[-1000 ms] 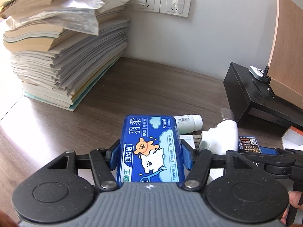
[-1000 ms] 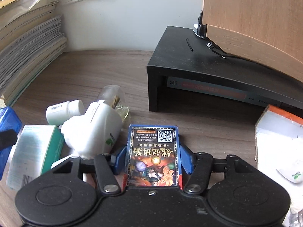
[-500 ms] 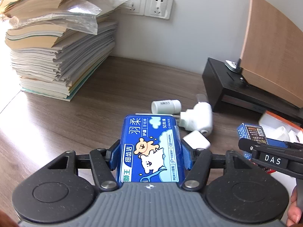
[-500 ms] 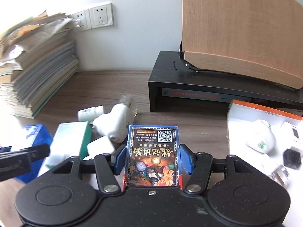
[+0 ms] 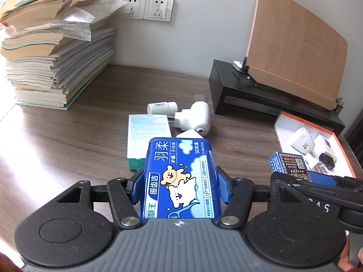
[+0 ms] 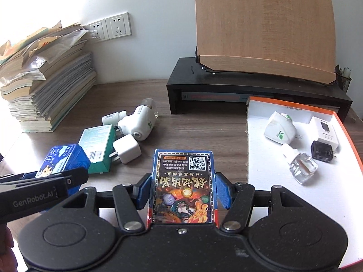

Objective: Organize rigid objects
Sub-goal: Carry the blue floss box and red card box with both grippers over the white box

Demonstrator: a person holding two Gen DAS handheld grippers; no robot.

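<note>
The left gripper (image 5: 179,181) clamps a blue floss box (image 5: 181,176); the right gripper (image 6: 182,190) clamps a card box (image 6: 182,183). A white plug (image 6: 127,148) and green carton (image 6: 99,149) clutter the worktop (image 6: 192,131) ahead.

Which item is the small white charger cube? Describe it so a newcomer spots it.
Start at the black monitor riser by the wall, then drop to the loose pile on the wooden desk left of it. The charger cube lies nearest the camera, beside the green-and-white box: plain white, rounded, metal prongs, no label.
</note>
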